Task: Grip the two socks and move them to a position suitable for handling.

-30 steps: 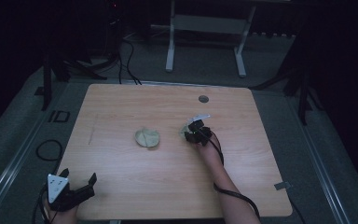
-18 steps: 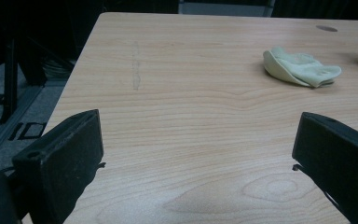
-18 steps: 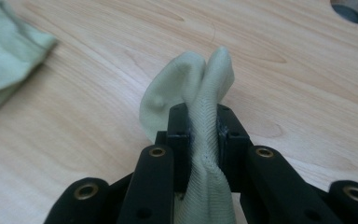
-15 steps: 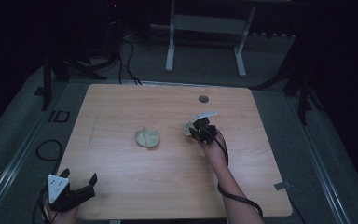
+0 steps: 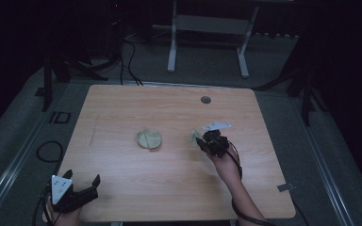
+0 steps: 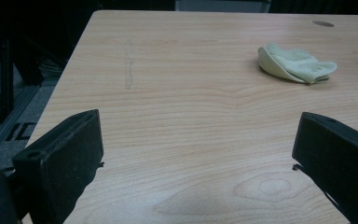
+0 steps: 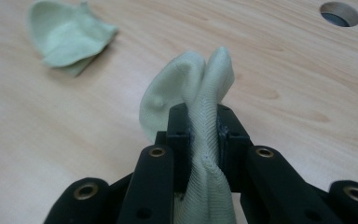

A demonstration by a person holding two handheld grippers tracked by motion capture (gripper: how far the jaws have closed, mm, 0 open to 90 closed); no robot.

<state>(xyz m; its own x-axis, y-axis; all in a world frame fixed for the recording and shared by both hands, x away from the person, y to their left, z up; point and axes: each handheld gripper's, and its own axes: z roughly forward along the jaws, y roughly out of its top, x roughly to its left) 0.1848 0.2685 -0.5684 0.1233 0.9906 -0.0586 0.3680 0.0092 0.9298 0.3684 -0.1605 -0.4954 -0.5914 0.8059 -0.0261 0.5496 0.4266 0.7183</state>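
The right gripper (image 7: 204, 135) is clamped on a pale green sock (image 7: 200, 93); its jaws have just been closing, and in the right gripper view the ribbed fabric is pinched between the two black pads, bunched up above them and hanging down below. In the high view this gripper (image 5: 206, 140) sits right of the table's middle, with the held sock (image 5: 195, 137) showing at its left edge and the person's forearm running back to the near edge.

The left gripper (image 5: 82, 187) rests at the near left corner of the wooden table (image 5: 169, 197), its jaws spread wide with nothing between them; in the left gripper view only bare wood lies between the two black pads.

A second pale green sock (image 5: 149, 139) lies crumpled near the table's middle, left of the held one and well apart from it. A round cable hole (image 5: 206, 100) sits near the far edge. No brand or label can be read on either sock; a mark on the floor left of the table is too dim to read.
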